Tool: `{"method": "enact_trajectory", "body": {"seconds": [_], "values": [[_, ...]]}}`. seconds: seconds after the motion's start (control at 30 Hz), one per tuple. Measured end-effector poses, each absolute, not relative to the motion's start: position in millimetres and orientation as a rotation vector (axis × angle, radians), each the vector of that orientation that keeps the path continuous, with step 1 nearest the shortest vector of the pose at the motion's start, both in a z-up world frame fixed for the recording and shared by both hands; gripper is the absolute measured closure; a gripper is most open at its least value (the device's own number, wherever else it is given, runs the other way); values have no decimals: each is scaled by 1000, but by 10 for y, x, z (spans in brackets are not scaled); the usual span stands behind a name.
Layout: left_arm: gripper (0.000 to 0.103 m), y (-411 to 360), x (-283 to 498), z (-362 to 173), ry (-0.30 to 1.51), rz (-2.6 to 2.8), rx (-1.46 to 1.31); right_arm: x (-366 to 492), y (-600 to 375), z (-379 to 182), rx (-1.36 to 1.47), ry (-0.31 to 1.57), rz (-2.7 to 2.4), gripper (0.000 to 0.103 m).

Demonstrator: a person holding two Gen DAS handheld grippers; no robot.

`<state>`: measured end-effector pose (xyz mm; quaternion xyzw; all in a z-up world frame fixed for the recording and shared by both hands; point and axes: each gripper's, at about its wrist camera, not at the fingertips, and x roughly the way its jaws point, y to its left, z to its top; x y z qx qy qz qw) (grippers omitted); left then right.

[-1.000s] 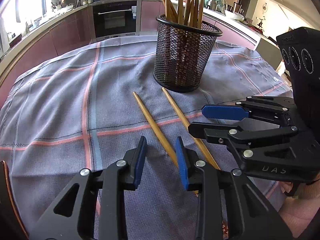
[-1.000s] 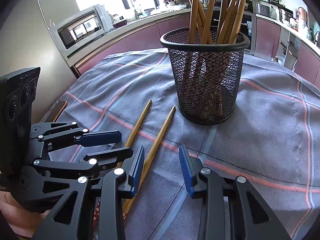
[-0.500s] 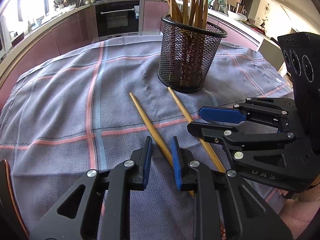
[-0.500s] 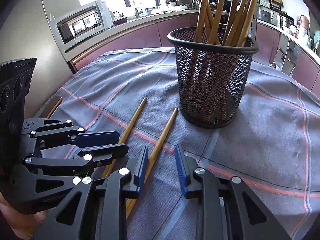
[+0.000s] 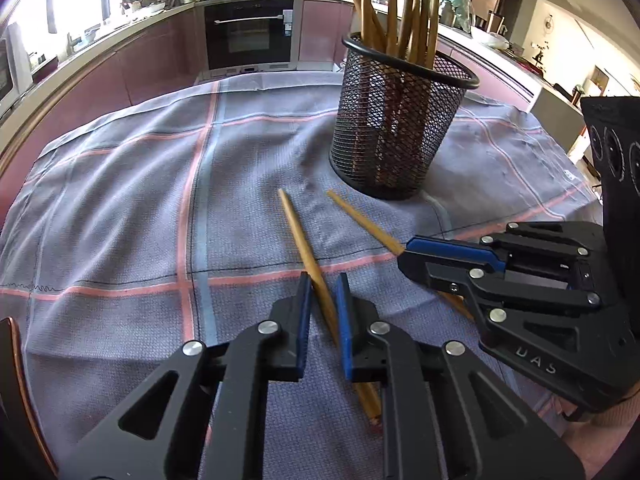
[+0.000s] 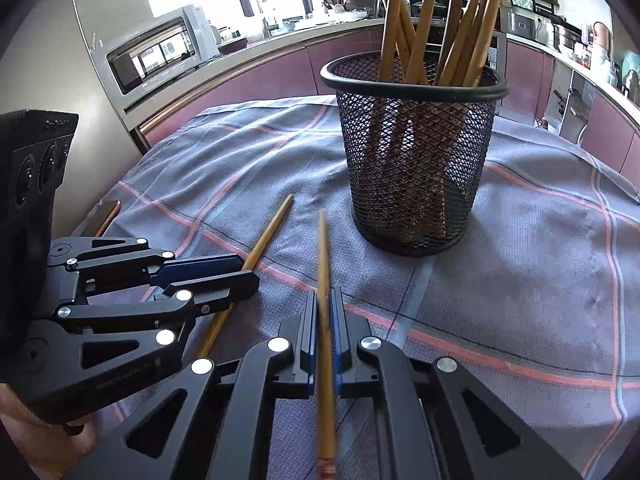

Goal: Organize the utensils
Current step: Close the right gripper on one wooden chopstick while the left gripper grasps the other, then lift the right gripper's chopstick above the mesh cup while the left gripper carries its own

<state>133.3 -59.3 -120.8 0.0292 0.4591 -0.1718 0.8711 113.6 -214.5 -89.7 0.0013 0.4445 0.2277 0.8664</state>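
Two wooden chopsticks lie on the checked grey cloth in front of a black mesh holder [image 5: 394,136] full of chopsticks, which also shows in the right wrist view [image 6: 416,160]. My left gripper [image 5: 322,284] straddles the left chopstick [image 5: 298,232], its jaws narrow but with a small gap on each side. My right gripper [image 6: 323,304] is shut on the right chopstick [image 6: 323,256], which points toward the holder. The right gripper shows in the left wrist view [image 5: 448,250], and the left gripper in the right wrist view [image 6: 224,270].
The cloth [image 5: 120,200] covers a table. Its left edge [image 6: 104,216] shows bare wood. Kitchen counters, an oven [image 5: 250,32] and a microwave [image 6: 156,54] stand behind.
Both grippers have narrowed. The right one closed onto the right chopstick, which now lines up straight between its fingers. The left one closed in around the left chopstick.
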Motion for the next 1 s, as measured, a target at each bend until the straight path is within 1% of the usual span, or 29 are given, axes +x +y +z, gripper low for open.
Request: {"method": "enact_trajectory", "body": {"seconds": [0.2,0.37,1.0], "values": [[95,-549,1328,-1199,962,-359,27,1101,-2224,-843,35,916,495,98],[95,-500,1280,-1133,947,-375,2,1046,-2357,-744,79,885,524,98],[96,-283,1061,-585,844,-474,-117,829,-2587,-259,147,724,557,98]]}}
